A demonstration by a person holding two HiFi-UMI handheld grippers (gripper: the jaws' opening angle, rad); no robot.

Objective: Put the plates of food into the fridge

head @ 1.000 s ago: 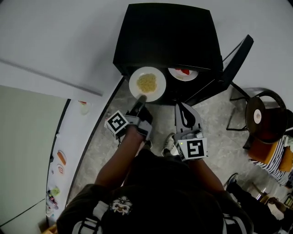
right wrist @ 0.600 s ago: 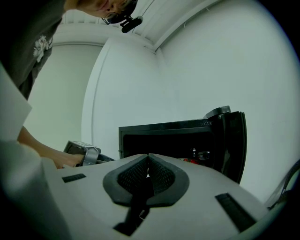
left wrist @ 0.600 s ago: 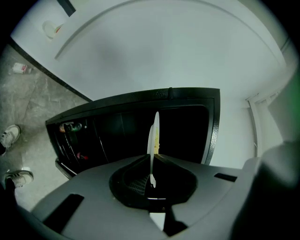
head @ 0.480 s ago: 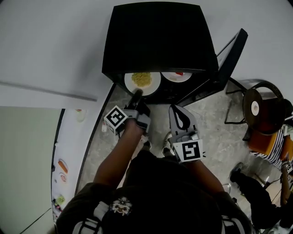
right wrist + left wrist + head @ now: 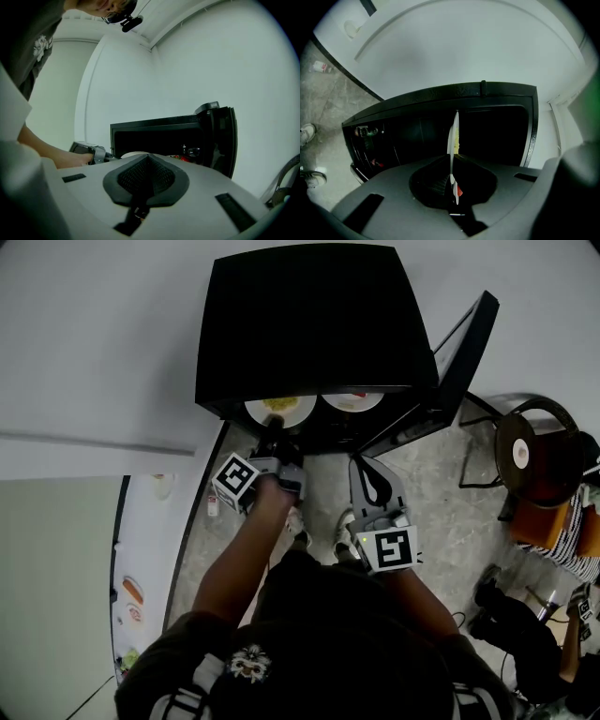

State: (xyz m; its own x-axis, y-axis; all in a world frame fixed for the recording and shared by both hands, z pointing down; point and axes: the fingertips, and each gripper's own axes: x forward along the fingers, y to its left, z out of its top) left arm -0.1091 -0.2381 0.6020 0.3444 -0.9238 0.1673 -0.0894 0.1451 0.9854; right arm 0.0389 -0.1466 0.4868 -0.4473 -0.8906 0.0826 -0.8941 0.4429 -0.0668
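Note:
A white plate of yellow noodles sits half under the top edge of the black fridge, inside its opening. My left gripper is shut on the plate's near rim. In the left gripper view the plate stands edge-on between the jaws, in front of the dark fridge interior. A second plate with red food lies inside to the right. My right gripper hangs back from the fridge, shut and empty; its own view shows the closed pads.
The fridge door stands open to the right, with small bottles on its shelf. A round-seated chair and a person in striped clothing are at the right. A white wall runs along the left.
The left gripper has carried the noodle plate forward, from in front of the fridge to partly inside it. The right gripper stayed shut and kept its place beside it.

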